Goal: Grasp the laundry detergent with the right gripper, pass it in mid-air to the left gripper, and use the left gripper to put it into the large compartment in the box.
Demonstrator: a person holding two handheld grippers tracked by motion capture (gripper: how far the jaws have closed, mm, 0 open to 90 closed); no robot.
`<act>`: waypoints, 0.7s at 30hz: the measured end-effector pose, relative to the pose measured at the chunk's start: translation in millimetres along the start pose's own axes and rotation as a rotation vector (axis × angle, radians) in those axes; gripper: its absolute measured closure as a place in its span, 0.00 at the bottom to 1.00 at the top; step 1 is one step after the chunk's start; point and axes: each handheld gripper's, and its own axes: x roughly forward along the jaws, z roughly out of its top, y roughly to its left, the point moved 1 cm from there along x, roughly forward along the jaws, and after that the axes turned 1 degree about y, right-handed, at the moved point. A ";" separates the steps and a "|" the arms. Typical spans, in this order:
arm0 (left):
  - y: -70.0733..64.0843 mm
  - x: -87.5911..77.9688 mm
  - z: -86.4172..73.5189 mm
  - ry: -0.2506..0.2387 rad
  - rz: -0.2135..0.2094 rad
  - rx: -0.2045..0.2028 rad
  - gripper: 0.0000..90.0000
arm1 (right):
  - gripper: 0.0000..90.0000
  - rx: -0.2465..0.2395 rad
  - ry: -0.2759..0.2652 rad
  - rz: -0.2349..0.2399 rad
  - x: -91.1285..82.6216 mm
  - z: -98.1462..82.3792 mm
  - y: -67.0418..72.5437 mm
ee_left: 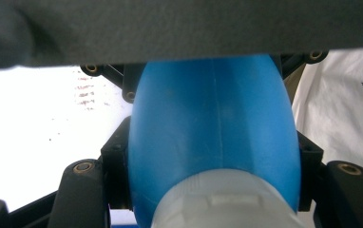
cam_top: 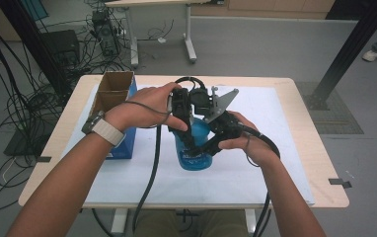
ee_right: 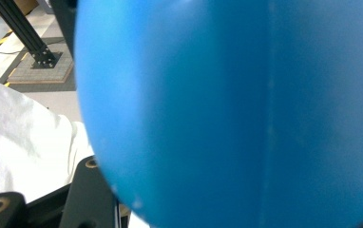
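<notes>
A blue plastic bottle (cam_top: 195, 150) stands upright on the white sheet (cam_top: 265, 173) in the middle of the table. From above, my left gripper (cam_top: 185, 134) comes down over the bottle's top. In the left gripper view its jaws close on either side of the bottle (ee_left: 213, 133), just past the white cap (ee_left: 227, 199). My right gripper (cam_top: 210, 146) grips the bottle's body from the right side. Up close in the right gripper view, the blue bottle wall (ee_right: 236, 109) sits between the jaws, with one black finger (ee_right: 90, 192) showing at the lower left.
An open cardboard box (cam_top: 115, 89) with blue sides stands at the table's left, close to the left forearm. Black cables trail from both grippers over the front edge. The wooden table rim (cam_top: 327, 163) runs along the right. Cables and frame posts crowd the floor behind.
</notes>
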 end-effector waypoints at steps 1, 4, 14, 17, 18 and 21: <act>0.0 0.0 0.1 0.001 0.000 0.000 0.42 | 0.48 0.000 0.000 0.001 0.1 -0.1 0.0; -0.2 -0.1 0.3 0.001 0.000 -0.001 0.42 | 0.48 0.000 -0.001 0.000 -0.1 -0.3 0.1; -0.2 0.0 2.1 0.007 -0.002 -0.002 0.42 | 0.48 0.000 -0.006 -0.001 -1.1 -1.6 0.4; 0.1 0.2 2.4 0.007 -0.002 -0.004 0.42 | 0.48 0.000 -0.009 -0.002 -0.9 -2.3 0.2; 0.2 0.5 2.2 0.004 -0.002 -0.004 0.42 | 0.48 0.001 -0.011 0.000 -0.9 -2.6 0.0; 0.2 0.5 2.1 0.007 -0.002 -0.004 0.42 | 0.48 -0.001 -0.011 0.000 -0.7 -2.7 -0.1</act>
